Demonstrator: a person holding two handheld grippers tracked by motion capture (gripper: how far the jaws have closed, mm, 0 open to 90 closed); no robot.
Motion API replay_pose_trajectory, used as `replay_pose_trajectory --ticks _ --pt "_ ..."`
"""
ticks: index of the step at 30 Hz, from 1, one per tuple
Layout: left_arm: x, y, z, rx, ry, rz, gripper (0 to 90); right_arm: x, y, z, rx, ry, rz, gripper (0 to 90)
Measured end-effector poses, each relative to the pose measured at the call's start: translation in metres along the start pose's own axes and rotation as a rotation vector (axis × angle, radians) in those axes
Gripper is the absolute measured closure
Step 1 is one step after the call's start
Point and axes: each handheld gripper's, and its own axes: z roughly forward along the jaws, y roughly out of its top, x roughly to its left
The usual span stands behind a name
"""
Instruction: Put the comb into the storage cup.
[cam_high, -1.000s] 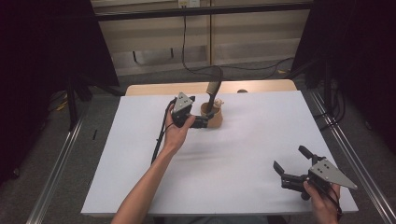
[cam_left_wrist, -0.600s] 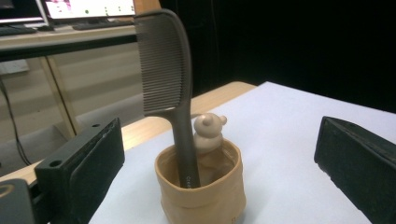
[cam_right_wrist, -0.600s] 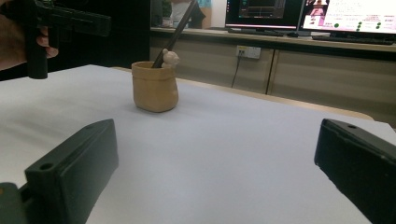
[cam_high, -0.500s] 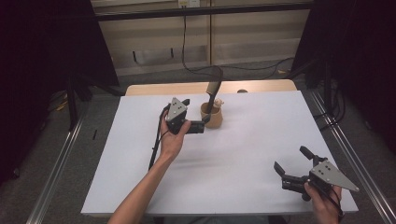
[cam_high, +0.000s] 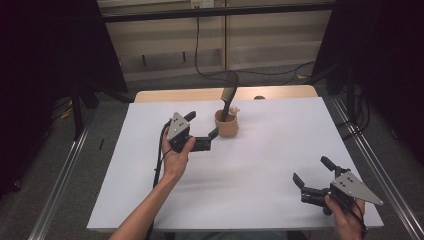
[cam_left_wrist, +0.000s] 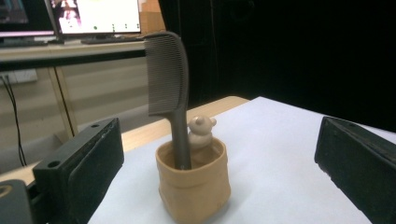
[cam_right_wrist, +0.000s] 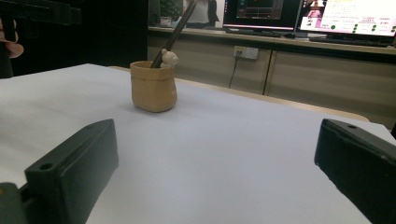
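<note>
Comb (cam_left_wrist: 168, 79) upright in tan cup (cam_high: 226, 125), far centre of table (cam_high: 260, 165). Left gripper (cam_high: 202, 131) just left of cup, jaws wide, empty: approach step. Next: close on comb handle. Right gripper (cam_high: 311, 176) near right, jaws wide, empty.

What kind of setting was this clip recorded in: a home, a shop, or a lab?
Most likely a lab or recording workspace. The white table is boxed in by black curtains, computer monitors glow on a bench behind, and loose cables run along the wall and floor.
</note>
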Motion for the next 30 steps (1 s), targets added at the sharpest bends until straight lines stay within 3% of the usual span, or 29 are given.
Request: replay_pose_trajectory --ticks 2,3,8,13,23,30 --pt "0.001 -0.002 -0.004 0.013 0.015 0.024 1.5 0.0 0.0 0.0 -0.001 0.001 -0.001 0.0" --pt "0.002 -0.003 -0.006 0.008 0.017 0.009 1.5 0.0 0.0 0.0 -0.001 0.0 -0.001 0.0" --pt "0.004 -0.005 -0.019 -0.011 0.019 0.011 1.5 -0.001 0.0 0.0 -0.002 -0.003 0.002 0.0" --pt "0.005 -0.007 -0.032 -0.002 0.041 0.044 1.2 0.0 0.0 0.0 -0.001 -0.002 0.001 0.0" --pt "0.012 -0.02 -0.057 0.022 0.079 0.023 2.1 0.001 0.0 0.001 0.003 -0.004 -0.003 0.0" --pt "0.01 -0.021 -0.072 0.003 0.091 0.045 2.0 0.001 0.0 0.001 0.005 -0.006 -0.001 0.0"
